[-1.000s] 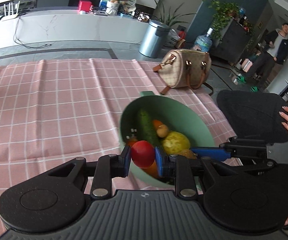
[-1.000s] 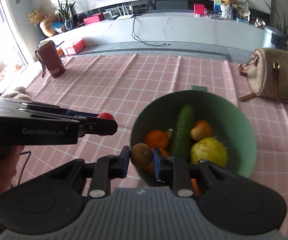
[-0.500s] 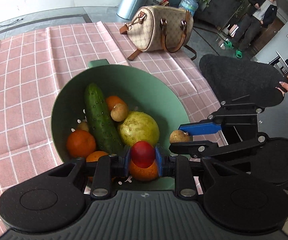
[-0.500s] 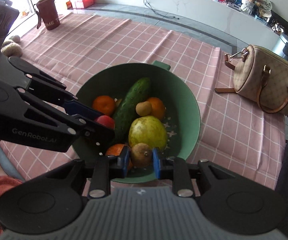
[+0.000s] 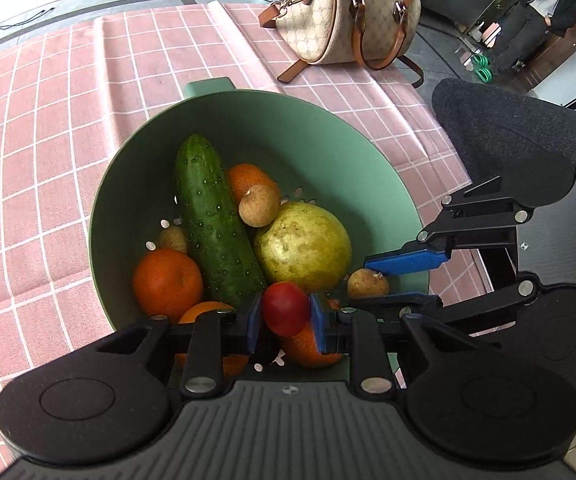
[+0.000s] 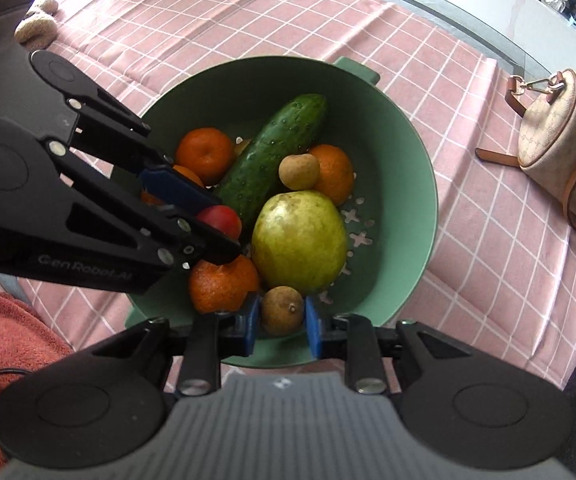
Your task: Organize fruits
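Both grippers have moved from beside the green plastic colander bowl to over it, the left gripper pinching a small red fruit and the right gripper pinching a small brown fruit above the near rim, where a careless release could send either rolling off the piled oranges onto the pink checked cloth.

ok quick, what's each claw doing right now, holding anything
Left claw: closed on the small red fruit, over the green bowl.
Right claw: closed on a small brown fruit, at the bowl's near rim.
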A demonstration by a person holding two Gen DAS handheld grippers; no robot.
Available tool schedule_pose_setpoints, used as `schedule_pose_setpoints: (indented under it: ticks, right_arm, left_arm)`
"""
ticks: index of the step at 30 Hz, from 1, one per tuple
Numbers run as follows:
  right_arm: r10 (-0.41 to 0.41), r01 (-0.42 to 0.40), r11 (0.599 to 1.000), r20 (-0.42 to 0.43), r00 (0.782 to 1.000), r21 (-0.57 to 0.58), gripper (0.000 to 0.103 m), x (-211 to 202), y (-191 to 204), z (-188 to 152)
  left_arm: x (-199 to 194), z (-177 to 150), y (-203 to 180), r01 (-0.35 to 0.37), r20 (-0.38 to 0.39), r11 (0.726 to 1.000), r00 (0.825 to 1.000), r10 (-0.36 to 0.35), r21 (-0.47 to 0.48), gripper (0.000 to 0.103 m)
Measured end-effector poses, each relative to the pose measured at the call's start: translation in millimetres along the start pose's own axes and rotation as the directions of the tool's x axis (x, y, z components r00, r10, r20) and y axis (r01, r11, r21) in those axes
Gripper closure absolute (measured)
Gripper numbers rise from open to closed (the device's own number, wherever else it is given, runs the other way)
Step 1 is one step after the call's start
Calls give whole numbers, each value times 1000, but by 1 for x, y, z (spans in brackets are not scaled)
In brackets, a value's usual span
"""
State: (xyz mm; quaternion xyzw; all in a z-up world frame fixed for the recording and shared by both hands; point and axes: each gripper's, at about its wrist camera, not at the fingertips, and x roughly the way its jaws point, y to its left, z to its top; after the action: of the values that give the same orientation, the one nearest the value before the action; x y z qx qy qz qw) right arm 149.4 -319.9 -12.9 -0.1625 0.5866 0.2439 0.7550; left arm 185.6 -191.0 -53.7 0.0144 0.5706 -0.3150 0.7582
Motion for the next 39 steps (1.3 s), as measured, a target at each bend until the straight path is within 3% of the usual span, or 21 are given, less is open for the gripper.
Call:
schedule_pose_setpoints:
  ticks: [6, 11, 14, 19, 22, 25, 31, 33, 39]
  right_arm:
    - [-2, 1, 1000, -31, 1000, -10, 82, 5, 0, 3]
    - [-4, 4, 1000, -31, 1000, 2, 82, 3, 2, 3]
    - [-10, 10, 1000, -27, 1000, 10, 82, 0, 3, 2]
    - [-25, 25, 999, 6, 1000, 31, 79, -20, 8, 3]
    - [-51, 48, 997, 54, 997, 54, 70, -41, 15, 4]
    - [-79, 67, 993, 119, 990, 96, 65, -64, 27, 4]
    - [-117, 58, 976, 285, 951, 208, 46, -104, 66, 1]
    - [-128, 40, 968, 349, 928, 249, 37, -116, 83, -3]
    - [-149, -57, 931, 517, 843, 361, 25, -134, 128, -23]
  left_arm:
    - [3, 1, -1, -6, 1, 1000, 1000, 6, -1, 72]
    - [2, 0, 1, 18, 4, 1000, 1000, -18, -13, 58]
    - [-6, -2, -2, 11, 13, 1000, 1000, -10, -6, 55]
    - [-44, -7, -10, -38, 97, 998, 995, 34, 43, 53]
    - [-77, -14, -14, -101, 180, 992, 980, 86, 75, 52]
    - [-114, -28, -20, -211, 286, 971, 943, 172, 113, 48]
    - [-176, -69, -28, -409, 468, 906, 825, 317, 107, 41]
    - [-190, -84, -29, -446, 514, 891, 785, 345, 84, 35]
    - [-215, -127, -27, -522, 613, 853, 665, 426, -26, 22]
